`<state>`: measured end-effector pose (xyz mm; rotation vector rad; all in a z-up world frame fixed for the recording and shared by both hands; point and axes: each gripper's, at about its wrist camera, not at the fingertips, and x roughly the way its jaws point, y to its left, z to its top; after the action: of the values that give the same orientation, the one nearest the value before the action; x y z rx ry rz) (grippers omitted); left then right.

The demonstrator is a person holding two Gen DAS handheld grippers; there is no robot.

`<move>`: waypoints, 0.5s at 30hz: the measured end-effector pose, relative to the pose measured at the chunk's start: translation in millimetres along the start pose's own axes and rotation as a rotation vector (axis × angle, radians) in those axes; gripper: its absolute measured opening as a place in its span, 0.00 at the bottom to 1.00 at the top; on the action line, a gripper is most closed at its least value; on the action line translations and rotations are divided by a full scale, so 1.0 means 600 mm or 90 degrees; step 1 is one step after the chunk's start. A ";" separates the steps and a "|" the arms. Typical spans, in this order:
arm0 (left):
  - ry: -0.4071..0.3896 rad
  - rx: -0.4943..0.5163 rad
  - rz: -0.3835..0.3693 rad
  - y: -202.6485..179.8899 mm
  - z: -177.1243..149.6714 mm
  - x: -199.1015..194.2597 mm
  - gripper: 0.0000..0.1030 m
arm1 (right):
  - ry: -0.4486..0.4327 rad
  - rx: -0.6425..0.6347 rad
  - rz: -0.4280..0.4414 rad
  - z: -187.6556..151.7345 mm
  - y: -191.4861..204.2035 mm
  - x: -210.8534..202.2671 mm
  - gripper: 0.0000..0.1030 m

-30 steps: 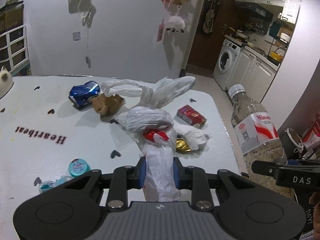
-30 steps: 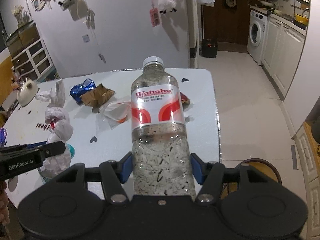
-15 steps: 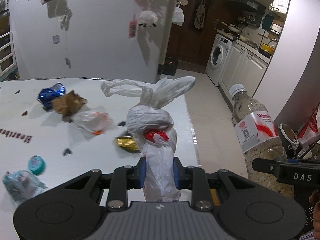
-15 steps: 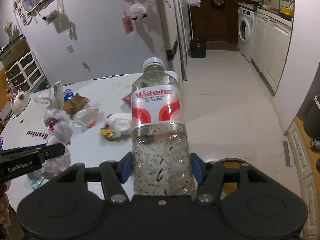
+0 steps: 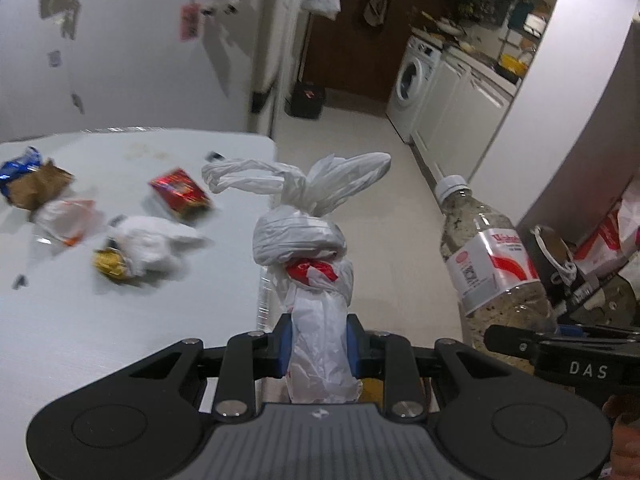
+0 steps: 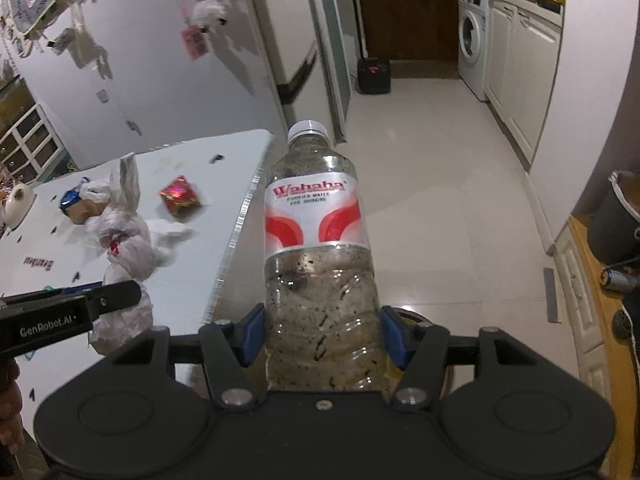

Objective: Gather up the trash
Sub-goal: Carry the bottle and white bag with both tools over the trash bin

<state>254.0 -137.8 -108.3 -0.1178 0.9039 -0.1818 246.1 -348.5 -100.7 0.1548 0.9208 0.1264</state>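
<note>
The left gripper [image 5: 319, 346] has its blue fingers [image 5: 285, 345] clamped on the lower end of a knotted white plastic bag [image 5: 308, 248], which stands upright out of the grip with its two tied handles spread at the top and a red print showing near the knot. The bag is held in the air over the right edge of the white worktop [image 5: 80, 328], with the tiled floor [image 5: 384, 216] beyond.

The right gripper [image 6: 322, 336] has its blue fingers [image 6: 252, 334] pressed on both sides of a clear Wahaha water bottle [image 6: 318, 240], gripped low on the body. The bottle stands upright, white cap on, with dark specks in the liquid inside, and hangs over the floor just past the worktop's edge.

Left on the worktop are a red wrapper [image 5: 180, 192], a crumpled white bag beside a gold foil piece [image 5: 110, 262], another small white bag with orange print [image 5: 64, 218], a brown paper scrap [image 5: 38, 188] and a crushed blue packet [image 5: 18, 166]. A washing machine [image 5: 414, 84] stands in the kitchen behind. At the right in the right wrist view a dark bin with a white liner rim [image 6: 618, 220] stands on the floor.
</note>
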 end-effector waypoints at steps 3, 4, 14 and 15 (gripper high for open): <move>0.030 0.007 -0.016 -0.035 -0.009 0.038 0.28 | 0.019 0.012 -0.004 -0.006 -0.037 0.014 0.59; 0.041 0.010 -0.021 -0.045 -0.011 0.051 0.28 | 0.026 0.017 -0.007 -0.011 -0.050 0.018 0.59; 0.172 0.022 -0.055 -0.105 -0.049 0.207 0.28 | 0.119 0.086 -0.045 -0.058 -0.153 0.108 0.58; 0.186 0.023 -0.056 -0.107 -0.054 0.223 0.28 | 0.132 0.093 -0.048 -0.064 -0.161 0.123 0.58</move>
<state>302.5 -228.9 -219.4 -0.0984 1.1867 -0.3027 263.6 -427.2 -199.2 0.2459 1.1423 0.0048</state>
